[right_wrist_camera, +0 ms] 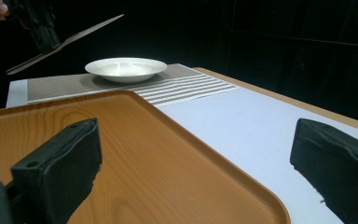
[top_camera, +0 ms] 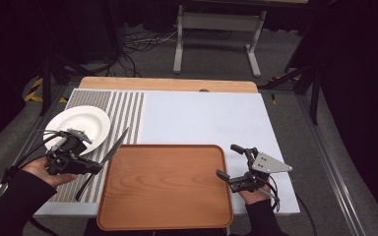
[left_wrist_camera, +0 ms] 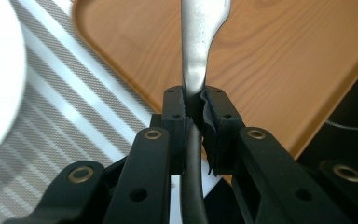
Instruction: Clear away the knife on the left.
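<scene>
Black jaws of the left gripper [top_camera: 81, 164] are pinching a knife [top_camera: 113, 151] above the tray's [top_camera: 165, 216] left edge; it should be kept level. Right gripper [top_camera: 232, 164] jaws are being held spread.

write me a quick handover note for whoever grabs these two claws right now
Left claw: shut on the knife, gripped where blade meets black handle, held in the air over the striped mat at the tray's left edge, blade pointing up and away.
Right claw: open, holding nothing, at the right edge of the wooden tray.
White plate: on the mat, nothing on it.
Done: knife picked up.
Left: likely setting the knife down, on the tray or by the plate; I can't tell which.
</scene>
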`<move>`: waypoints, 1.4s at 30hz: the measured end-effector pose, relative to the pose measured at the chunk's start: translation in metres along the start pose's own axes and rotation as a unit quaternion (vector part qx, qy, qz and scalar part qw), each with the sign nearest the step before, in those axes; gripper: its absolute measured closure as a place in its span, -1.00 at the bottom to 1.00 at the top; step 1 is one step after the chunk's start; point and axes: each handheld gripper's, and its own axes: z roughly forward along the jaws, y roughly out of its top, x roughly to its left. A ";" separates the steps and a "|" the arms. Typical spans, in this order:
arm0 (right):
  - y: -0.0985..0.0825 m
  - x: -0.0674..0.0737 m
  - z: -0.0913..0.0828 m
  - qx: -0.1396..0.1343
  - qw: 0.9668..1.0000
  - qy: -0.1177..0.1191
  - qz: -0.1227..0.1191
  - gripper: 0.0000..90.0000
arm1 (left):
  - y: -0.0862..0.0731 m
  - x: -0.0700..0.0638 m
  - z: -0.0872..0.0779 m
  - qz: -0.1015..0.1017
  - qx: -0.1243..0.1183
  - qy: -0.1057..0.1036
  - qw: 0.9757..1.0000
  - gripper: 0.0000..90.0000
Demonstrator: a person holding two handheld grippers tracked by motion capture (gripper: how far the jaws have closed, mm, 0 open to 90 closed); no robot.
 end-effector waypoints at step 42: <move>0.000 0.000 -0.001 -0.002 1.000 0.002 -0.001 -0.95 | 0.012 -0.027 0.080 -0.008 0.051 -0.024 0.998 0.79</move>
